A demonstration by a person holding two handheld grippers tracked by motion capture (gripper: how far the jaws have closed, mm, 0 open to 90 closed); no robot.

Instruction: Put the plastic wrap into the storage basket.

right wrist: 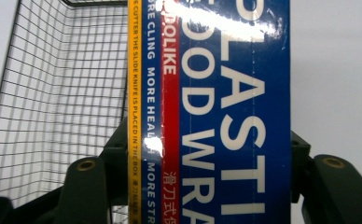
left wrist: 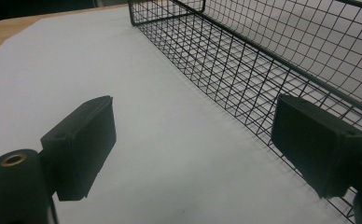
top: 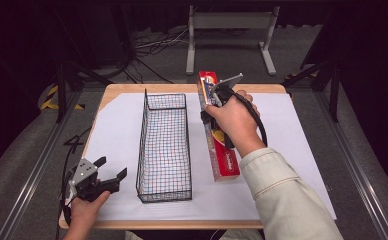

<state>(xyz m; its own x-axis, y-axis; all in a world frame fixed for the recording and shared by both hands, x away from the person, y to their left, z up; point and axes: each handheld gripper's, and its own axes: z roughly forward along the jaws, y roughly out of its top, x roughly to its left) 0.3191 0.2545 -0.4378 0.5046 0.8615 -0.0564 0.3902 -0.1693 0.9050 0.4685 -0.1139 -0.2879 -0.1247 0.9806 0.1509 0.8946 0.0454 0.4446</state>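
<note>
A long red and blue box of plastic food wrap (top: 217, 135) lies lengthwise on the white sheet, just right of a black wire basket (top: 164, 145). My right gripper (top: 208, 111) is shut across the box near its middle. In the right gripper view the box (right wrist: 216, 112) runs between my jaws, both pads pressed on its sides, with the basket (right wrist: 62, 93) to its left. My left gripper (top: 111, 169) rests open near the table's front left corner, nothing between its jaws. In the left gripper view its fingers (left wrist: 83, 144) stand wide beside the basket's wall (left wrist: 244, 70).
White paper (top: 292, 145) covers most of the wooden table (top: 127, 89). The basket is empty. A grey metal stand (top: 229, 30) and cables lie on the floor beyond the table. Bare paper lies right of the box.
</note>
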